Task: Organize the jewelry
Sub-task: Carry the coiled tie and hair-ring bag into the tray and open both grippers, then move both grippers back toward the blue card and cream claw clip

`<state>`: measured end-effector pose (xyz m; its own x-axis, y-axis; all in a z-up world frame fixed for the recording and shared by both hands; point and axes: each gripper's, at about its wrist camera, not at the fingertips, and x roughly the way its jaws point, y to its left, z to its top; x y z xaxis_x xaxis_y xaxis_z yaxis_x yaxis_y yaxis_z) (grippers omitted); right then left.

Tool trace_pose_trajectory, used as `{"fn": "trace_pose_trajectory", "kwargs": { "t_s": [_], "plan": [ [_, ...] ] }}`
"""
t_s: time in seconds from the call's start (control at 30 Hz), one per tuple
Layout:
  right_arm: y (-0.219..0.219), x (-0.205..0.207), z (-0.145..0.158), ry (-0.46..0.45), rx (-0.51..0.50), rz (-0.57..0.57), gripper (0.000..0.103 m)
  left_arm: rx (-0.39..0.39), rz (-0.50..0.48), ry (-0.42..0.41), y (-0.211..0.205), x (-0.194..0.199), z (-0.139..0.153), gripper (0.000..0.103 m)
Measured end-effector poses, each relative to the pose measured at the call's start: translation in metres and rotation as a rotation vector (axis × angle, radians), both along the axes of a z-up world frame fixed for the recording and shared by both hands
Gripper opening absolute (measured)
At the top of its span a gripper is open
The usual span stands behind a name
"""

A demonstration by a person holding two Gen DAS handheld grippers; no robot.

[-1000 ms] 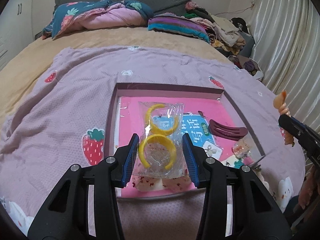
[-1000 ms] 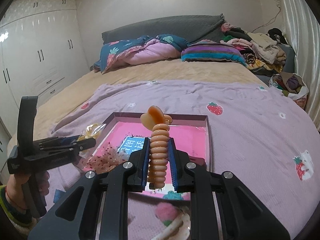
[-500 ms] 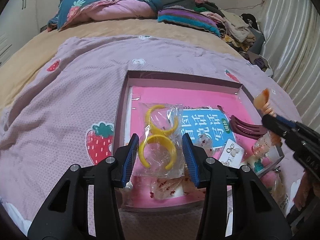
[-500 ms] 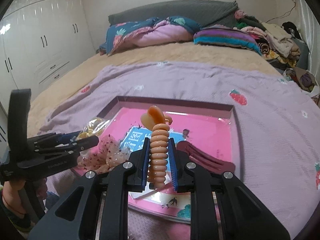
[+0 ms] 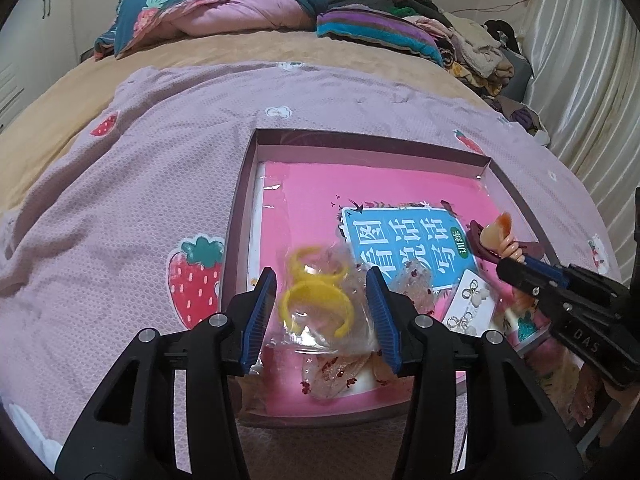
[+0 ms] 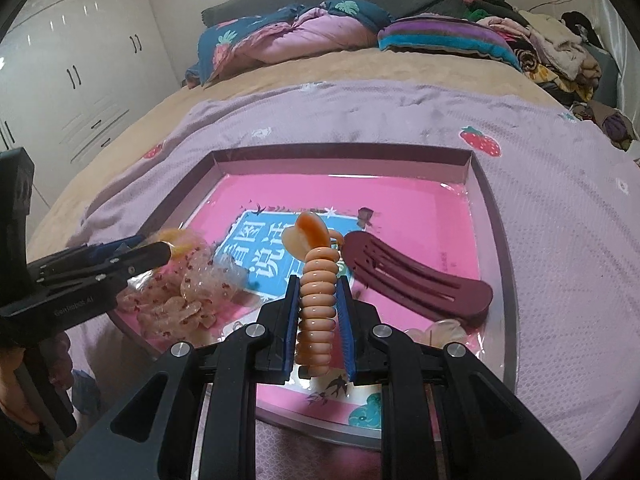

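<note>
A shallow mauve tray [image 5: 360, 136] lies on the bed with a pink book [image 5: 360, 188] as its floor. My left gripper [image 5: 321, 274] hovers over the tray's near left corner. Its jaws are opening, and a clear bag of yellow rings [image 5: 316, 300] sits blurred and tilted between them, slipping free of the pads. My right gripper [image 6: 318, 280] is shut on an orange spiral hair tie [image 6: 316, 300] with a heart charm, held upright over the tray's near side. In the left wrist view the right gripper [image 5: 508, 268] comes in from the right.
In the tray lie a dark red hair clip [image 6: 420, 280], a card of earrings [image 5: 468, 304] and glittery clear bags [image 6: 176, 312]. A lilac strawberry blanket [image 5: 160, 200] covers the bed. Quilts and pillows [image 6: 300, 36] lie at the head, and a clothes pile [image 6: 552, 48] at the far right.
Both grippers have sunk toward the tray. The right one has come in over its near side with the hair tie. The bag of yellow rings has tilted and gone loose between the left jaws.
</note>
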<state>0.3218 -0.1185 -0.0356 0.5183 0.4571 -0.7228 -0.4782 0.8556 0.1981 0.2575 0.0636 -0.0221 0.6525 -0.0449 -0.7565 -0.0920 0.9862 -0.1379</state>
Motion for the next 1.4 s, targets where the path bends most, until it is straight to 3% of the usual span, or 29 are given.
{"fn": "trace_pose_trajectory", "kwargs": {
  "t_s": [0.33, 0.4, 0.53, 0.77, 0.9, 0.97, 1.1, 1.4],
  "plan": [
    [0.000, -0.005, -0.001, 0.012, 0.004, 0.006, 0.021, -0.008, 0.009, -0.025, 0.006, -0.003, 0.010, 0.045],
    [-0.003, -0.007, 0.002, 0.008, 0.013, 0.003, 0.025, -0.008, 0.010, -0.028, 0.006, -0.004, 0.013, 0.052],
    [-0.011, -0.013, 0.011, -0.019, 0.032, -0.014, 0.044, -0.012, 0.013, -0.032, 0.009, -0.006, 0.018, 0.055],
    [-0.027, -0.022, 0.031, -0.069, 0.065, -0.053, 0.071, -0.011, 0.025, -0.071, 0.013, -0.016, 0.036, 0.073],
    [-0.039, -0.028, 0.043, -0.100, 0.078, -0.080, 0.075, -0.008, 0.038, -0.094, 0.017, -0.022, 0.047, 0.082],
    [-0.043, -0.031, 0.048, -0.111, 0.083, -0.092, 0.083, -0.010, 0.044, -0.104, 0.018, -0.026, 0.053, 0.085],
    [-0.051, -0.039, 0.060, -0.143, 0.082, -0.108, 0.085, -0.019, 0.056, -0.142, 0.023, -0.038, 0.069, 0.092],
    [-0.060, -0.064, 0.084, -0.204, 0.091, -0.121, 0.088, -0.040, 0.086, -0.204, 0.034, -0.067, 0.095, 0.092]
  ]
}}
